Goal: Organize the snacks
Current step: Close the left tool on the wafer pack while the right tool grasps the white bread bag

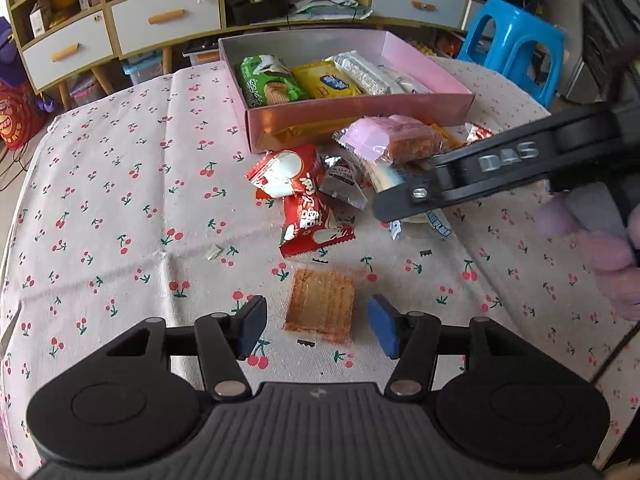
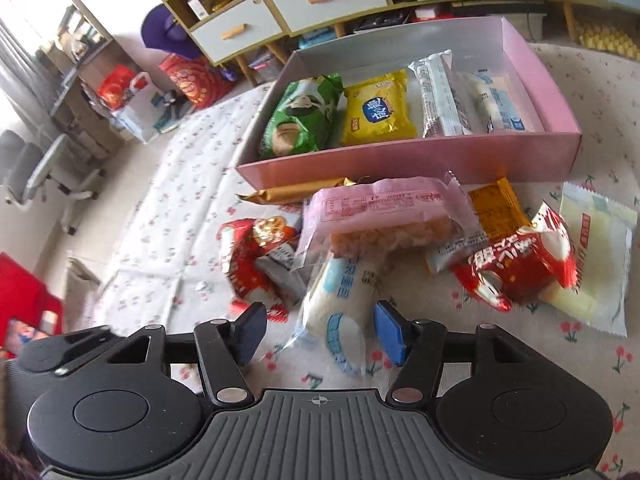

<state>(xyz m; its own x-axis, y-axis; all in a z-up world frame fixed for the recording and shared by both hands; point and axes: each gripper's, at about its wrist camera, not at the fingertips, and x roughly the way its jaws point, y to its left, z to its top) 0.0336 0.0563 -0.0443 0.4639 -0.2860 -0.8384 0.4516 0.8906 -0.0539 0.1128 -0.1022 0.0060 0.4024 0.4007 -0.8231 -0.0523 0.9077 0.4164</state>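
A pink box (image 1: 360,118) (image 2: 404,162) on the cherry-print cloth holds a green packet (image 1: 268,80), a yellow packet (image 1: 326,80) and white packets. A pile of loose snacks lies in front of it: red packets (image 1: 304,200) (image 2: 516,264), a pink-wrapped cake (image 1: 392,138) (image 2: 384,216), a white-blue packet (image 2: 340,308). My left gripper (image 1: 318,326) is open, its jaws either side of a clear-wrapped brown wafer (image 1: 320,304). My right gripper (image 2: 320,334) is open around the white-blue packet's near end; it also shows in the left wrist view (image 1: 404,196).
A shelf unit with white drawers (image 1: 164,26) stands behind the table. A blue plastic stool (image 1: 516,46) is at the back right. A small scrap of wrapper (image 1: 214,252) lies on the cloth. Bare cloth stretches to the left of the pile.
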